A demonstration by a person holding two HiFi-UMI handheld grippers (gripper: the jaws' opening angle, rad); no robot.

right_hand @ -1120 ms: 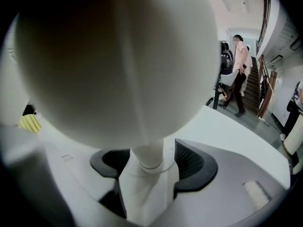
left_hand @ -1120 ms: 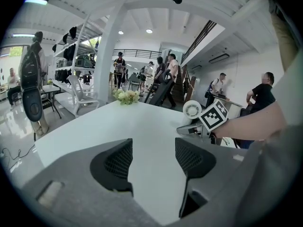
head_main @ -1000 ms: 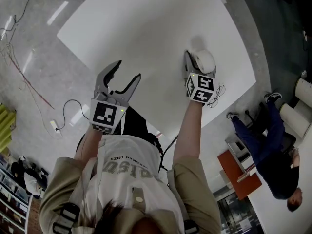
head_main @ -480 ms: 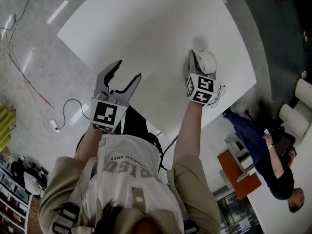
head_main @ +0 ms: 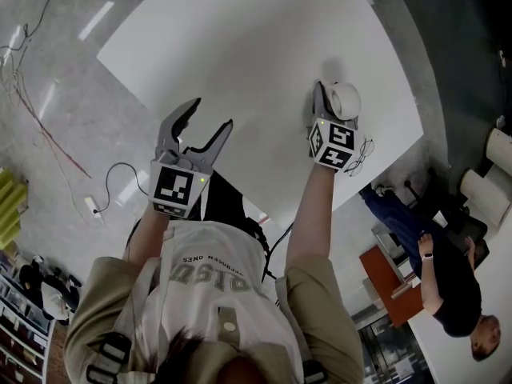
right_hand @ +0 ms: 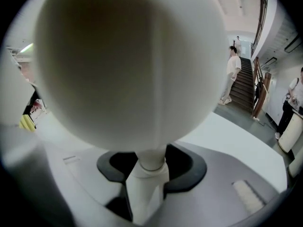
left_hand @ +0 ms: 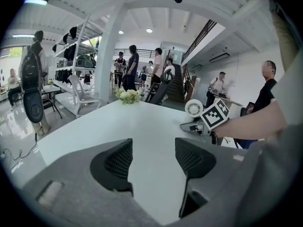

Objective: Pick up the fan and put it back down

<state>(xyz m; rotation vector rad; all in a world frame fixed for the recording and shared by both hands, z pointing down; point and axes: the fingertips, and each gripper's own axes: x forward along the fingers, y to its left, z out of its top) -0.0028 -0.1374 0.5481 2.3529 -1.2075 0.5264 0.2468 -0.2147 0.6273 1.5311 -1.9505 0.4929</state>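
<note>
The round head of the fan [right_hand: 128, 65] hid most of the table [right_hand: 227, 136] in the right gripper view, and its lower stem ran off the bottom edge. In the head view its stem lay hidden beneath that head, and the top edge cut off the table's far corner

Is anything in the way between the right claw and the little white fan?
No, nothing visible is. The right gripper has just been closing its jaws, and the fan has its thin stem between them, with the pads against it. The left gripper is open, apart from the fan.
</note>
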